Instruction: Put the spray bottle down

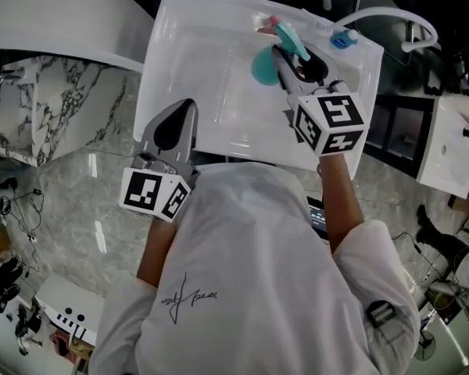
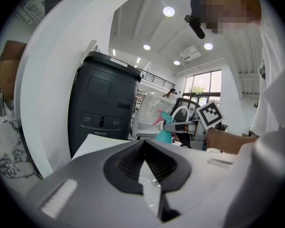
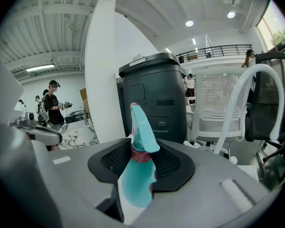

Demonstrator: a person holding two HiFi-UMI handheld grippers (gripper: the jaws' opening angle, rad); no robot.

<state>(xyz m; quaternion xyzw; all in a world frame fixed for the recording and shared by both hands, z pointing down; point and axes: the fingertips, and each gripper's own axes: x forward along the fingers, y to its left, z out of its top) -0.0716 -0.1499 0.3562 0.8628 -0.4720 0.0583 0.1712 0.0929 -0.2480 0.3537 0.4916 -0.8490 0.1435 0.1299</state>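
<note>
The left gripper [image 1: 186, 109] was over the near edge of the white table [image 1: 211, 61]. Its jaws were clenched tip to tip with nothing between them, and only a thin wedge of table top showed under the pads. Straight ahead of those jaws stood a dark bin [image 2: 102, 110].

Farther right, the right gripper [image 3: 143, 145] was grasping the spray bottle [image 3: 137, 184], with the pads pressed on either side of its neck at the pink collar. The teal body hung below the jaws, and the teal trigger head rose above their tips. In the head view the bottle was over the far part of the table. Whether its base touched the surface could not be told. Beyond the right jaw stood a white chair [image 3: 213, 110].
</note>
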